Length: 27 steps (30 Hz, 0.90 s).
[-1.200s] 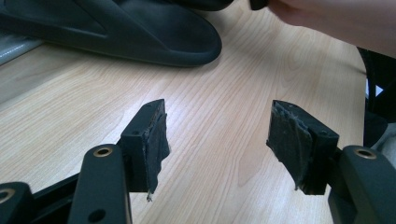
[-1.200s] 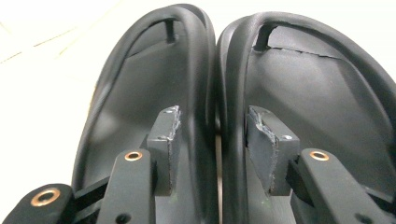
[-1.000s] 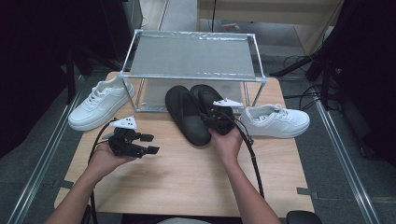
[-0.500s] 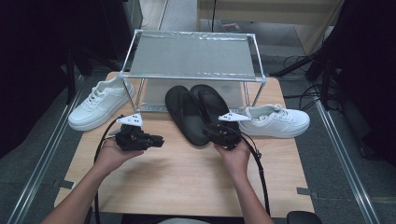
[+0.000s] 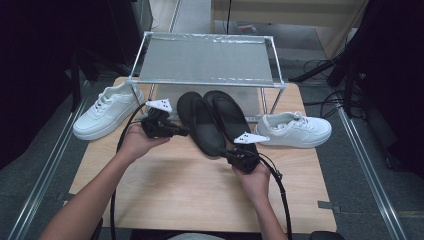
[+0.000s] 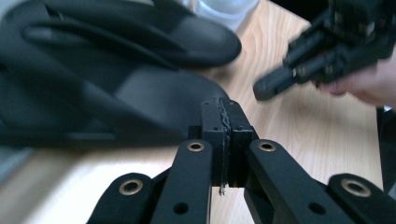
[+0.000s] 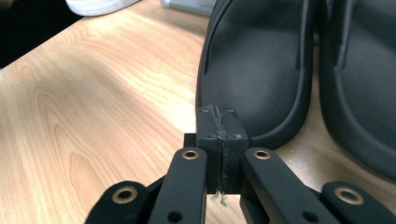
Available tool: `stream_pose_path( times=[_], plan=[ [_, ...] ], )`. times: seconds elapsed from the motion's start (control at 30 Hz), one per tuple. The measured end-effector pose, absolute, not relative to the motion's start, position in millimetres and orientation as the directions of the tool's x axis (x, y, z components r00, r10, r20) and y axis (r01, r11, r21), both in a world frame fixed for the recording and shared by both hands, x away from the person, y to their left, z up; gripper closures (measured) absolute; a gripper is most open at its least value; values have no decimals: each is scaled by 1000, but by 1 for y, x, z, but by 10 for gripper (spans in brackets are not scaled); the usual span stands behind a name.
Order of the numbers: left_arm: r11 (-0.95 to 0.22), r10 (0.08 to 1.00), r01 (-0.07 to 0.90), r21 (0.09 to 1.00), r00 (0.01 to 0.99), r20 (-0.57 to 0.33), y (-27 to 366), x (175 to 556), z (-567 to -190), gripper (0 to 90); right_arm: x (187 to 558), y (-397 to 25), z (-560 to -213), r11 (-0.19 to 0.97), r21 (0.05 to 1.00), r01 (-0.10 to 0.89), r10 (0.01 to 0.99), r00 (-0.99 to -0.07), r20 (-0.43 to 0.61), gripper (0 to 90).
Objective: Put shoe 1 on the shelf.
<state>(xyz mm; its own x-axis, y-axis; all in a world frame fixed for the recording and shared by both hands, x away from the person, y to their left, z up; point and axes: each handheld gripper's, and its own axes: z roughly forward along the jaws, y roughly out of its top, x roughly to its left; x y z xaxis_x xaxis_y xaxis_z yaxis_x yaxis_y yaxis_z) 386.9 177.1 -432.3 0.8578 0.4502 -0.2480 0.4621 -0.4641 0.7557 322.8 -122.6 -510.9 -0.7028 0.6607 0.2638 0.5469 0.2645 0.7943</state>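
Here, both tools (image 5: 183, 132) (image 5: 225, 153) beside black sandals (image 5: 200, 122).

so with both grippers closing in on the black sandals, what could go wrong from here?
1. Both the left gripper and the right gripper have their jaws shut with nothing between them; pushed forward like this they would probably shove the black sandals rather than grip them.
2. The sandals lie touching side by side, so lifting one may drag the other.
3. The wire rack stands right over the sandals' far ends; a steep lift could knock its frame.
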Motion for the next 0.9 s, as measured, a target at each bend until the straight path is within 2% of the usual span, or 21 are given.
stream_pose_path(
  times=[0.4, 0.53, 0.77, 0.9],
  plan=[
    [-495, 485, 425, 758, 859, -164, 172, 437, -376, 890, 319, -122, -527, 309, 759, 572, 671, -697, 252, 900],
    [-488, 524, 445, 751, 837, -155, 172, 454, -367, 898, 320, -122, -532, 321, 752, 576, 677, -695, 242, 900],
    [-507, 533, 419, 753, 839, -108, 169, 476, -341, 897, 323, -125, -536, 308, 748, 588, 681, -685, 258, 900],
    [-518, 546, 428, 741, 832, -99, 166, 489, -339, 889, 325, -124, -538, 318, 746, 586, 683, -687, 249, 900]
  ],
)
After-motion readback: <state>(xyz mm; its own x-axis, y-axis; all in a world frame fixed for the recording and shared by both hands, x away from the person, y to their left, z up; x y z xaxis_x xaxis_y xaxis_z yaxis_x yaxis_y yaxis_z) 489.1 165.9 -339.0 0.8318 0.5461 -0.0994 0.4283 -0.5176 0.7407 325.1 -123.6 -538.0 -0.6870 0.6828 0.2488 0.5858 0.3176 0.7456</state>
